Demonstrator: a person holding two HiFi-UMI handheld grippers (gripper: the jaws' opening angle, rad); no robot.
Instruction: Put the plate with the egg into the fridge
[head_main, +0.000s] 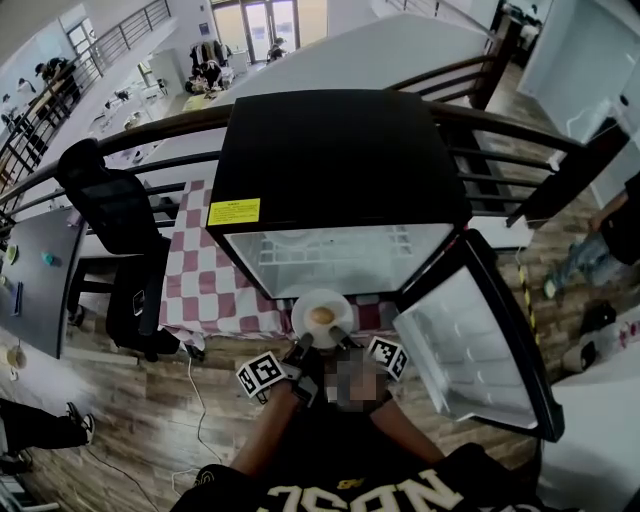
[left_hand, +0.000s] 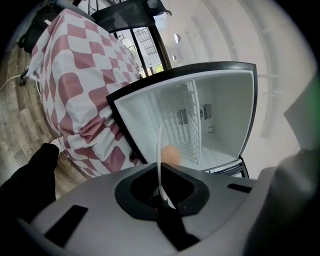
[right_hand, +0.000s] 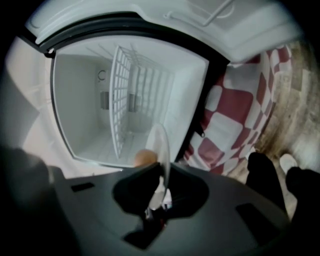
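Note:
A white plate (head_main: 322, 312) with a brown egg (head_main: 322, 316) on it hangs in front of the open black fridge (head_main: 335, 165). My left gripper (head_main: 301, 346) is shut on the plate's near left rim, and my right gripper (head_main: 341, 340) is shut on its near right rim. In the left gripper view the plate (left_hand: 160, 155) shows edge-on between the jaws, with the egg (left_hand: 171, 154) beyond it. The right gripper view shows the plate (right_hand: 163, 150) the same way, the egg (right_hand: 144, 157) to its left. The fridge's white inside (left_hand: 200, 125) holds a wire shelf (right_hand: 122, 107).
The fridge door (head_main: 475, 335) stands swung open to the right. The fridge sits on a table with a red-and-white checked cloth (head_main: 205, 275). A black office chair (head_main: 115, 215) stands at the left. A railing (head_main: 150, 130) runs behind. The floor is wood planks (head_main: 150, 430).

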